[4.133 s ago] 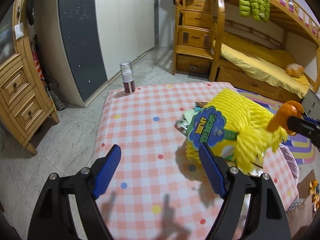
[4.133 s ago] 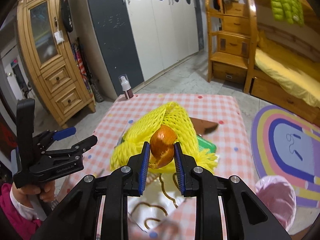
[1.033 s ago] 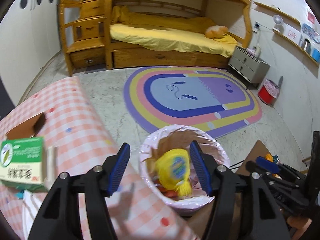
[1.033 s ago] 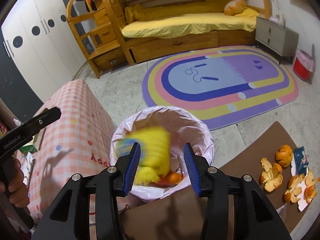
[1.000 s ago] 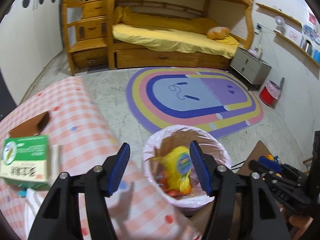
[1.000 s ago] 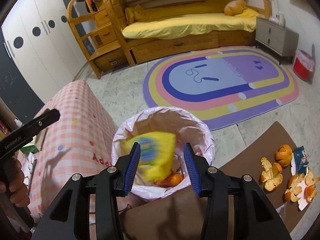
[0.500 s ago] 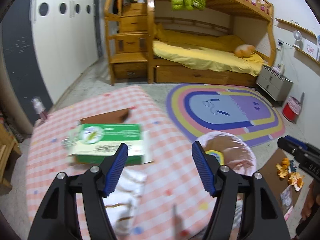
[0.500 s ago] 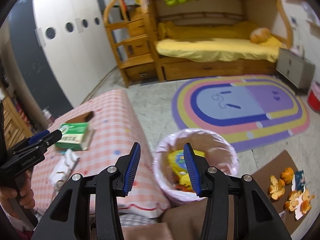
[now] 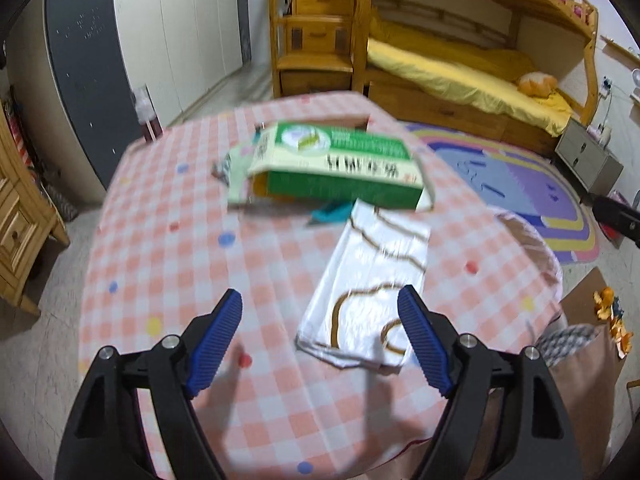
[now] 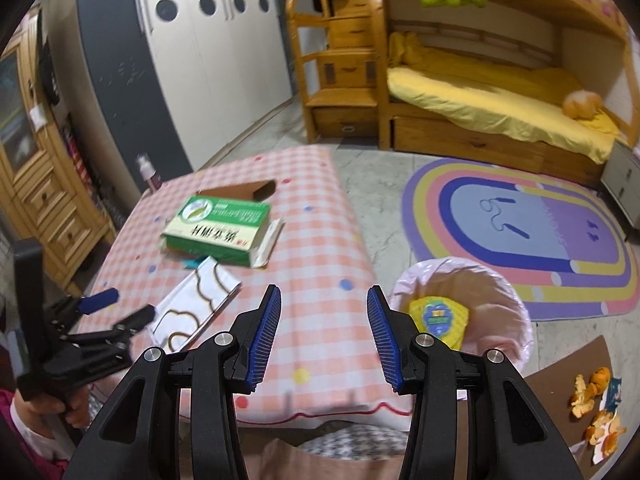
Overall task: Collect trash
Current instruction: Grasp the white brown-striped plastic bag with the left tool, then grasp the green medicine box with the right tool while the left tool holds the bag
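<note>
A green and white box [image 9: 336,164] lies open on the pink checked table [image 9: 168,240], with a white wrapper with brown lines [image 9: 372,280] in front of it. My left gripper [image 9: 320,340] is open and empty just above the table, near the wrapper. My right gripper [image 10: 324,336] is open and empty above the table's near edge. The box [image 10: 218,228] and wrapper [image 10: 192,308] show in the right wrist view too. A pink-lined bin [image 10: 516,304] beside the table holds the yellow net bag [image 10: 438,316].
A small spray bottle [image 9: 145,114] stands at the table's far corner. A brown cardboard piece [image 10: 240,190] lies behind the box. Orange peels [image 10: 596,408] lie on a brown mat on the floor. A bunk bed [image 10: 480,92] and a rainbow rug [image 10: 520,220] lie beyond.
The yellow net bag dropped into the bin. Both grippers swung back from the bin toward the table; the left one now hovers near the white wrapper.
</note>
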Available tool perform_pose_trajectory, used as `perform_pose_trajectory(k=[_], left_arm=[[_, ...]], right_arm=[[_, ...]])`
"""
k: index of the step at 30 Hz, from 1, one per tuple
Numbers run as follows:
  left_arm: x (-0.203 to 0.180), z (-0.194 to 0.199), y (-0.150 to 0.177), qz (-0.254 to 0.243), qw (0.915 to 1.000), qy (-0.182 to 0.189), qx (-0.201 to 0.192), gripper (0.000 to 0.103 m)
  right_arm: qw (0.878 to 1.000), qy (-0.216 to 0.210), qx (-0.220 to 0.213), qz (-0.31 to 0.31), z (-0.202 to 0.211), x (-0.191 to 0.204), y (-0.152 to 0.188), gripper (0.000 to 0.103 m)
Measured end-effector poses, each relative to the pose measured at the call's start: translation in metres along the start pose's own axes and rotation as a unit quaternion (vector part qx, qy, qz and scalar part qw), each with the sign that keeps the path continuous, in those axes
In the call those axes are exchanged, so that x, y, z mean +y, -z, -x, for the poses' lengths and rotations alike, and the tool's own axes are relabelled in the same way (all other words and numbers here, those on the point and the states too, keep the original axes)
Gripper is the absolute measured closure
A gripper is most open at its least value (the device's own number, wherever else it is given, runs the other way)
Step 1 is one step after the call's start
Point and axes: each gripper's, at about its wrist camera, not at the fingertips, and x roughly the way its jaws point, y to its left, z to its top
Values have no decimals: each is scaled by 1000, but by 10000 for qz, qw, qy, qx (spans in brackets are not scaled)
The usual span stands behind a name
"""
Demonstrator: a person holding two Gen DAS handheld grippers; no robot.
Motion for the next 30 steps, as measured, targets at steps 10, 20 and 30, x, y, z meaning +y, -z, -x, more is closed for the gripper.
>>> perform_pose_trajectory(k=[10,20,30], left_arm=[[-24,-27,6,-377,9987,98,330,15],[-30,-35,4,-589,9971,217,421,48],[-13,9,13,-307,9974,642,69,96]], right_arm=[[9997,-48,225,88,-20,8,8,58],[9995,-144,295,42,-22,6,12,58],[9986,-322,297,280,-19,21,12,57]])
